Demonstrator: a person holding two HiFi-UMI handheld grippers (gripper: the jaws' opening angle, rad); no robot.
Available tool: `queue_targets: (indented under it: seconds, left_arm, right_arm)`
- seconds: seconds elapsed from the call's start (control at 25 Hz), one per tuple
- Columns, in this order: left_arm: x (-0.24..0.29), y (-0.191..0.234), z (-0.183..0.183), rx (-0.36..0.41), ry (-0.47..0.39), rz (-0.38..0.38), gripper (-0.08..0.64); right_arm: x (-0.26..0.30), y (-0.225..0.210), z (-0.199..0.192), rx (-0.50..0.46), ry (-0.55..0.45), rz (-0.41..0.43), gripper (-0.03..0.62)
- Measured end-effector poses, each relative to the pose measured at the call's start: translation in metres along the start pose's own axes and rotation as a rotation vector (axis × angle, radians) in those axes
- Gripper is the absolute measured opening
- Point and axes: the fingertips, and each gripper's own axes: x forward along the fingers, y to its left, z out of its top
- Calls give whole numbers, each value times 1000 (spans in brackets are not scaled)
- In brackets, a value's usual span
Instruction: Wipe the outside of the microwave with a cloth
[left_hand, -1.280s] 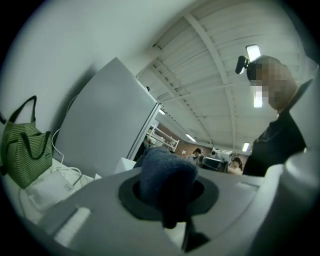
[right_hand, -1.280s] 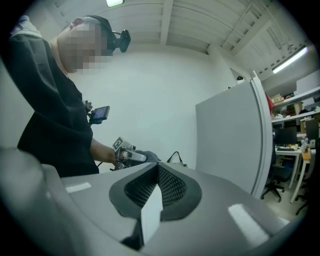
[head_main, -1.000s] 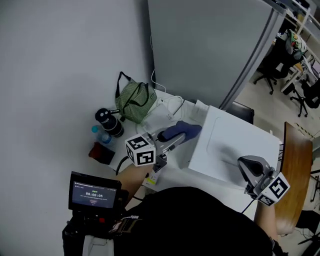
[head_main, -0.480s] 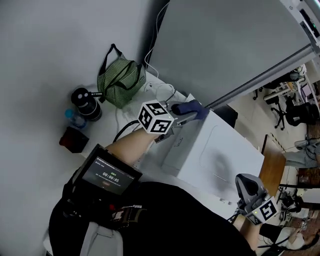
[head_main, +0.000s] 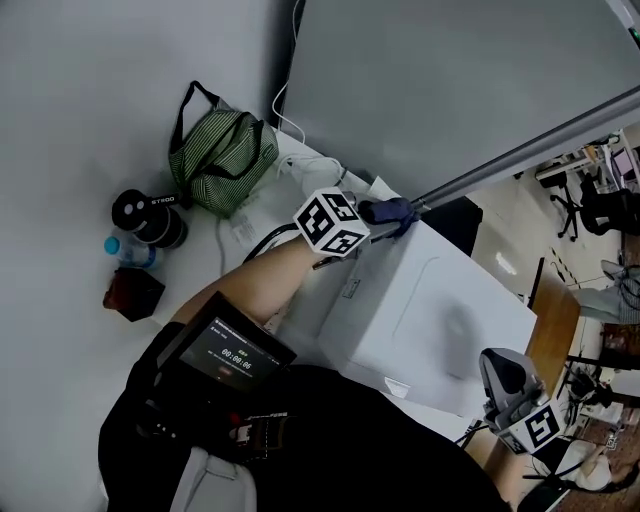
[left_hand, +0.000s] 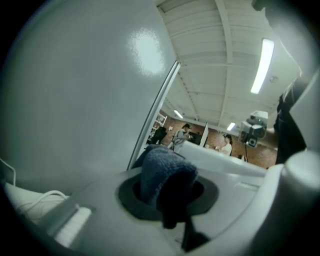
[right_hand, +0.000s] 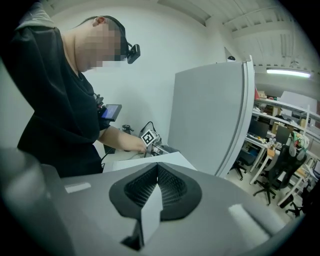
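Microwave's (head_main: 430, 310) far top corner is where my left claw (head_main: 378, 222) is clamping the blue cloth (head_main: 392, 210); my right claw (head_main: 498, 368) is hovering closed and empty by its near edge.

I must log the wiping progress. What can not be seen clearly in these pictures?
- Whether the cloth touches the microwave: too small in head view; the left gripper itself blocks it in its own view.
- Microwave's front face: hidden by the person's torso, head view.
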Motion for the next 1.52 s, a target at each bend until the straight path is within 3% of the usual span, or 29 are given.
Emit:
queue_targets:
  seconds: [0.48, 0.72, 0.8, 0.92, 1.08, 1.16, 1.28, 1.52]
  left_arm:
    - [39, 60, -109, 23, 371, 93, 46]
    - [48, 77, -149, -133, 371, 113, 48]
    - [44, 77, -144, -188, 330, 117, 51]
    - [17, 67, -102, -253, 221, 123, 55]
    - [-29, 21, -26, -155, 124, 76, 55]
    - [-40, -16, -7, -100, 127, 37, 55]
    - [-40, -60, -8, -59, 164, -18, 55]
    - [-27, -60, -26, -2, 237, 33, 57]
  right_arm:
    - [-5, -20, -30, 57, 76, -39, 6]
    - [-3, -17, -32, 68, 103, -28, 6]
    - [-3, -14, -29, 62, 96, -27, 6]
    - [-5, -12, -25, 55, 80, -28, 6]
    - [-6, -11, -20, 44, 54, -26, 6]
    - [-6, -11, -15, 41, 31, -28, 6]
    - [-7, -7, -9, 33, 11, -26, 6]
    - [-13, 0, -7, 5, 15, -26, 6]
